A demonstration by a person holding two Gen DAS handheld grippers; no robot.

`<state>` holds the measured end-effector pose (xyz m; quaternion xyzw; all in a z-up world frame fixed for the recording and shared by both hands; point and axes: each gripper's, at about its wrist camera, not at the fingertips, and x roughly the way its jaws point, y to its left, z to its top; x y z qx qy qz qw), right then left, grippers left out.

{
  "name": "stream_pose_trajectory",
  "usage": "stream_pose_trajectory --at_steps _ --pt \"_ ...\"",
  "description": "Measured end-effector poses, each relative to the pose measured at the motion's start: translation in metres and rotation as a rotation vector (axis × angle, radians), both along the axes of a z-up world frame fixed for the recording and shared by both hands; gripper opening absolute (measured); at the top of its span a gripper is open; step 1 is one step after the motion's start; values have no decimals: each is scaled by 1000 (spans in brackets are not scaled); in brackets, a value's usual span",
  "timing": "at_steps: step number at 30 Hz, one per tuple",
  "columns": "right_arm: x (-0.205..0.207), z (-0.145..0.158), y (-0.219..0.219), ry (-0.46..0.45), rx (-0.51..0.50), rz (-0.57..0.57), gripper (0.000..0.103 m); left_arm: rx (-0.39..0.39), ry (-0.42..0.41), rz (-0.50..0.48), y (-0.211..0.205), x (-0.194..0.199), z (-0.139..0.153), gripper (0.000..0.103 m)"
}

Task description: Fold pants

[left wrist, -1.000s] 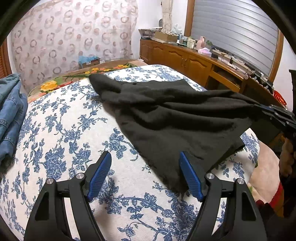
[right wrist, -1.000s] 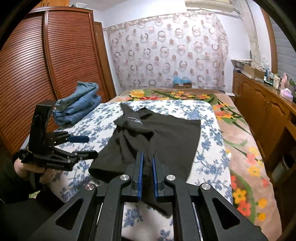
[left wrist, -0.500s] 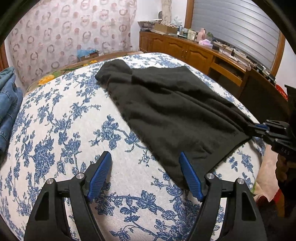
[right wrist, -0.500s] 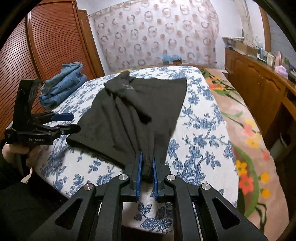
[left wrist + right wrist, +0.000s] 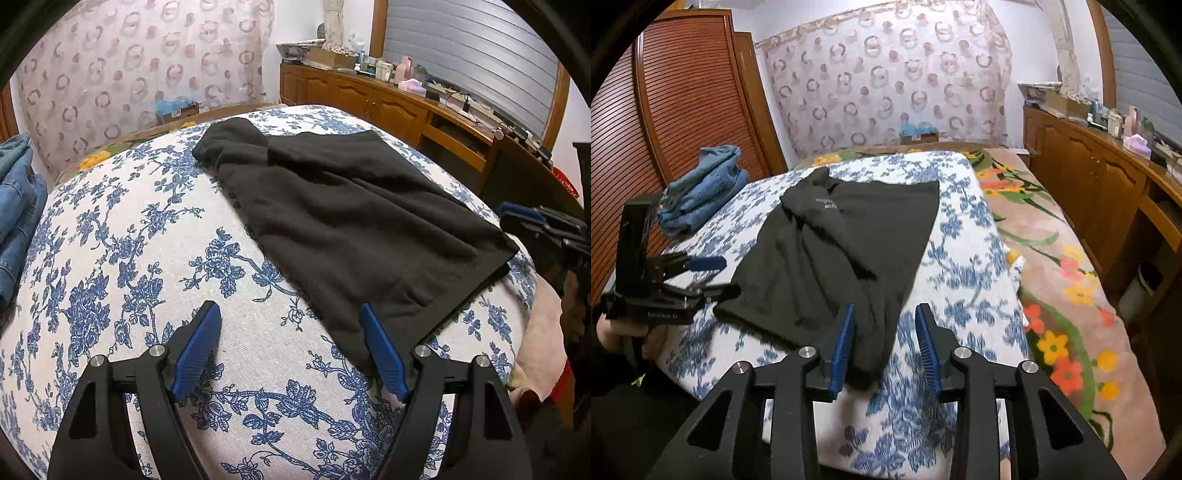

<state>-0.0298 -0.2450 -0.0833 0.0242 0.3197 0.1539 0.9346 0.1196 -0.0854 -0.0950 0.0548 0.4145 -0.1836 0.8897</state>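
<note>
Black plastic and blue pads framed the nearest part of both views. The left tongs [image 5: 290, 350] stood spread wide over the flowered bedspread [image 5: 122, 266], holding nothing; the right-hand pad hung just at the near hem of the black pants [image 5: 343, 218], though whether it touched the cloth could not be told. The right tongs [image 5: 886, 343] were parted too, released, with a corner of the pants [image 5: 842, 254] lying in the gap between the pads and drooping toward the bed's near edge. In the right wrist view the left tongs [image 5: 709, 275] showed at the left border, close beside the pants' left corner, gripped by a hand [image 5: 617, 332].

Beyond the tongs the pants lay spread across the middle of the bed, partly folded, one layer lapped over another, with a small pale print near the far end. Farther left a pile of blue jeans [image 5: 701, 188] sat by the wooden wardrobe [image 5: 676, 122]. A patterned curtain [image 5: 886, 81] closed the far wall, and a wooden sideboard [image 5: 1100, 181] ran along the right.
</note>
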Motion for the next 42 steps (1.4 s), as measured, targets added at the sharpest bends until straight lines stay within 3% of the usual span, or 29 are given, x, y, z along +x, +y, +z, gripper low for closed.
stream_pose_trajectory --at_steps 11,25,35,37,42 --pt "54 19 49 -44 -37 121 38 -99 -34 88 26 0 8 79" --pt "124 15 115 -2 -125 233 37 -85 -134 116 46 -5 47 79" --pt "162 0 158 40 -223 285 37 -97 -147 146 60 -4 50 79" --pt "164 -2 162 29 -248 280 12 -92 -141 145 59 -3 48 79" --pt "166 7 150 -6 -219 264 4 -84 -126 145 60 -1 41 79"
